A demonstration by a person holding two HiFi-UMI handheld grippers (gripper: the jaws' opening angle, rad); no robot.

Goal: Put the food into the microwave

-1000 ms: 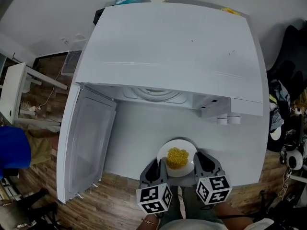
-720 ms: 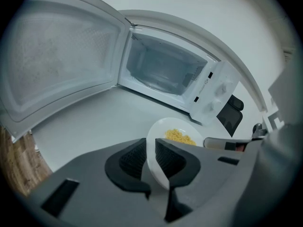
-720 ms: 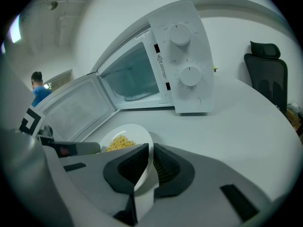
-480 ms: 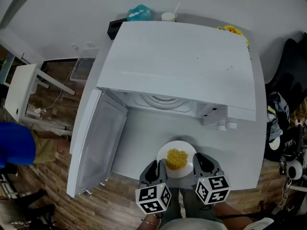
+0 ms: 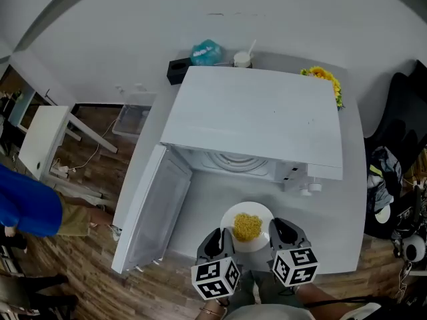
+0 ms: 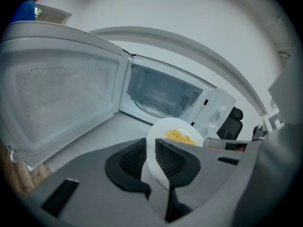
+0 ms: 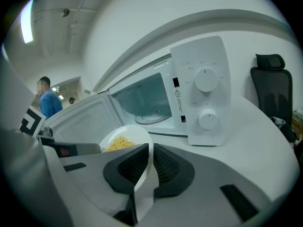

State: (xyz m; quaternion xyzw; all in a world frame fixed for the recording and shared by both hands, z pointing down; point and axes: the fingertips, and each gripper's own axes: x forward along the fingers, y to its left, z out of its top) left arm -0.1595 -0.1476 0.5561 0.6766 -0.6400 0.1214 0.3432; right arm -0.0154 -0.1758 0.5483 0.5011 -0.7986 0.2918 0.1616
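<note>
A white plate [image 5: 247, 227] with a heap of yellow noodles [image 5: 247, 225] hangs just in front of the white microwave [image 5: 257, 115]. The microwave's door [image 5: 157, 212] stands swung open to the left. My left gripper [image 5: 220, 237] is shut on the plate's left rim and my right gripper [image 5: 277, 232] on its right rim. In the left gripper view, the left gripper [image 6: 150, 157] clamps the plate [image 6: 163, 138] edge-on, with the empty cavity and turntable [image 6: 156, 100] beyond. In the right gripper view, the right gripper [image 7: 147, 162] pinches the plate [image 7: 125, 138] beside the two-knob control panel [image 7: 203, 93].
The microwave stands on a white counter [image 5: 333, 239]. Behind it are a teal object [image 5: 205, 52], a cup [image 5: 242, 59] and yellow flowers [image 5: 324, 79]. A black chair [image 5: 400, 112] is at the right, a white side table [image 5: 43, 139] and a person in blue [image 5: 27, 209] at the left.
The head view has drawn back, so the microwave looks smaller and more of the wall shows. Both grippers stay shut on the plate at the same spot in view.
</note>
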